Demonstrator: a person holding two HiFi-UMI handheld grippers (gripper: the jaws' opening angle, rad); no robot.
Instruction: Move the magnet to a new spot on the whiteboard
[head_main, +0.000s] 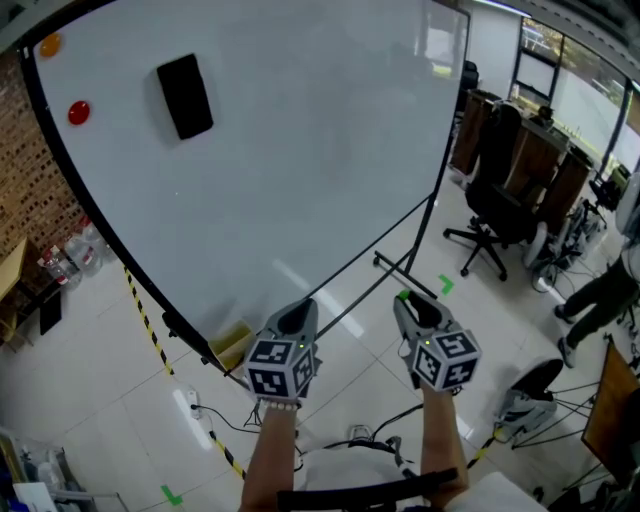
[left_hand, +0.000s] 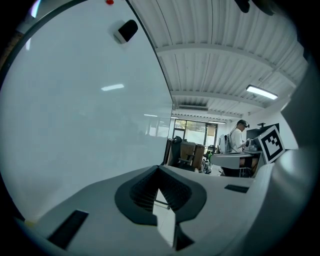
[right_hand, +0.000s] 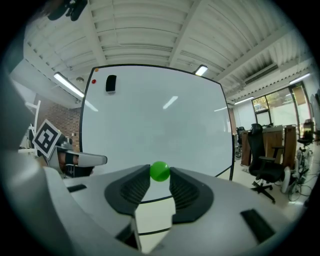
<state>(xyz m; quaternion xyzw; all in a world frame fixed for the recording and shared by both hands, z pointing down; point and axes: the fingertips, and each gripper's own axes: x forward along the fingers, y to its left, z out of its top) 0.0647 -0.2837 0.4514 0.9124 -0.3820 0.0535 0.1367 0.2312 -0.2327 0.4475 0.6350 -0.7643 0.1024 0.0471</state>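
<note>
A small green ball magnet (right_hand: 160, 171) sits pinched between the tips of my right gripper (right_hand: 160, 173), held in the air short of the whiteboard (right_hand: 160, 120). In the head view that magnet (head_main: 403, 294) peeks out at the right gripper (head_main: 406, 300) tip, below the whiteboard's (head_main: 300, 150) lower edge. My left gripper (head_main: 299, 312) hovers beside it; in its own view the left gripper (left_hand: 159, 169) has its tips together and holds nothing. A red magnet (head_main: 78, 112), an orange magnet (head_main: 49, 44) and a black eraser (head_main: 185, 96) stick to the board's top left.
The whiteboard's stand foot (head_main: 405, 268) juts out on the floor ahead of the right gripper. Yellow-black tape (head_main: 145, 320) and cables run along the tiled floor on the left. A black office chair (head_main: 500, 215), desks and a person's legs (head_main: 600, 290) are to the right.
</note>
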